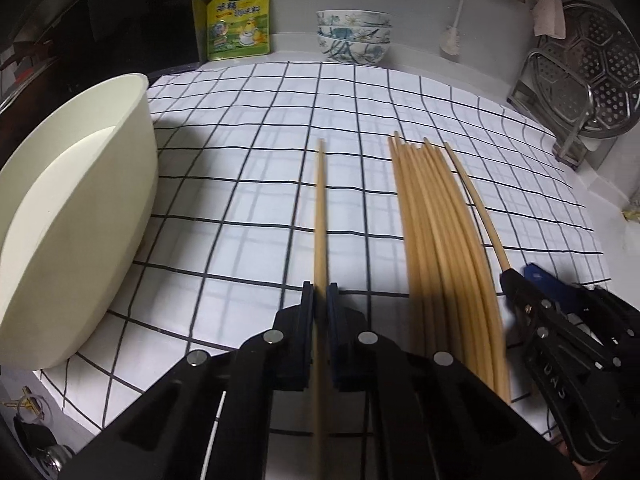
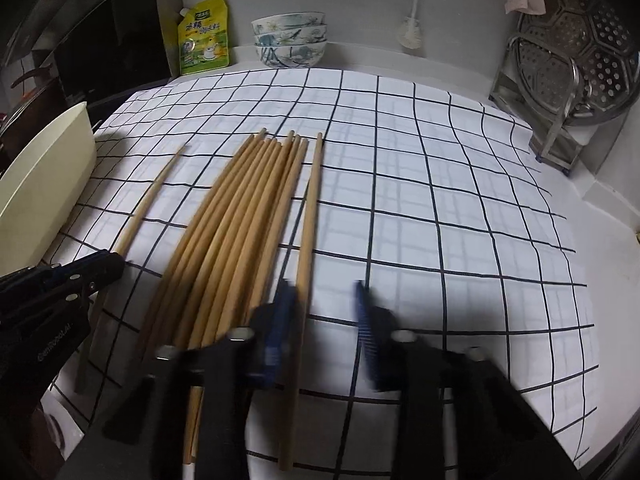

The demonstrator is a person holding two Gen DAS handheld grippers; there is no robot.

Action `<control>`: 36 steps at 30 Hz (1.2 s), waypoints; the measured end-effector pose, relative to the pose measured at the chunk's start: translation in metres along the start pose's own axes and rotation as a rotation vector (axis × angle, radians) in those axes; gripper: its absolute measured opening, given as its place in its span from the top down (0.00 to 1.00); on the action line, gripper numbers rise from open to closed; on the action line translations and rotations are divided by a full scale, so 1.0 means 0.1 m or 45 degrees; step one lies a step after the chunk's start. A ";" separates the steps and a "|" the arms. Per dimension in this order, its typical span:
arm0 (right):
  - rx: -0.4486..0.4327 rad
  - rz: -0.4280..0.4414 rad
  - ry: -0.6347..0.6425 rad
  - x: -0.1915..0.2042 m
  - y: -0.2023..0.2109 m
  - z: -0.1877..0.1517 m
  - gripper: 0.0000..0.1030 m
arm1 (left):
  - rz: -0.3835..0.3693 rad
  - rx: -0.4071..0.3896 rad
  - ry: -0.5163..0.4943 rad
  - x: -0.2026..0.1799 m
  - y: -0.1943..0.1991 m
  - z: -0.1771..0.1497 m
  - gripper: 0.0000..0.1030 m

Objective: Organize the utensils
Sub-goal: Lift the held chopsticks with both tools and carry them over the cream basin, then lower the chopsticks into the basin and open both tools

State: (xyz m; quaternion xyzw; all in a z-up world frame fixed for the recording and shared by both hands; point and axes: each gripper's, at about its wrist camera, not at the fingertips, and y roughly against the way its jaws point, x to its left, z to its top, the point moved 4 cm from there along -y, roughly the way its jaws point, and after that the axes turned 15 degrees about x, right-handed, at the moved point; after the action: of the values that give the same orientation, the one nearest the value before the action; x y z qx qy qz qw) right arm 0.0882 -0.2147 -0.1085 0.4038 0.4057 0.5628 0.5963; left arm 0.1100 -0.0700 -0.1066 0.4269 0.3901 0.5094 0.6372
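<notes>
Wooden chopsticks lie on a white checked cloth [image 1: 240,128]. My left gripper [image 1: 320,286] is shut on a single chopstick [image 1: 320,208] that points away from me, left of the bundle of several chopsticks [image 1: 436,220]. In the right wrist view the bundle [image 2: 240,216] lies left of my right gripper [image 2: 322,284]. Its blurred blue fingers [image 2: 280,320] stand apart. One separate chopstick [image 2: 312,208] runs between them, close against the left finger. The left gripper [image 2: 116,260] shows at the left edge. A tall cream container [image 1: 80,208] stands at the left.
Stacked patterned bowls [image 1: 354,36] and a yellow refill pouch [image 1: 236,20] stand against the back wall. A metal rack with a perforated steamer plate [image 1: 592,72] is at the right, with a white brush [image 1: 452,40] hanging near it. Dark cookware sits far left.
</notes>
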 end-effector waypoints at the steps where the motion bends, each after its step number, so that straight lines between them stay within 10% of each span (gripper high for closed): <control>1: 0.001 0.018 -0.008 -0.01 0.00 0.00 0.94 | -0.012 0.003 -0.007 -0.01 0.00 -0.01 0.93; 22: -0.272 0.296 -0.016 0.47 1.01 0.36 0.94 | -0.174 -0.176 -0.044 0.40 0.94 0.15 0.93; 36: -0.227 0.487 0.297 2.15 0.90 0.90 0.94 | 0.082 -0.249 0.174 1.98 1.26 0.29 0.93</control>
State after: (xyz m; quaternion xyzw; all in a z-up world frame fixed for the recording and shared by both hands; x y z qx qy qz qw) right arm 0.1497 0.0015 0.0005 0.3513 0.3367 0.7419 0.4614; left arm 0.1322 0.1354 0.0091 0.3393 0.3672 0.5930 0.6311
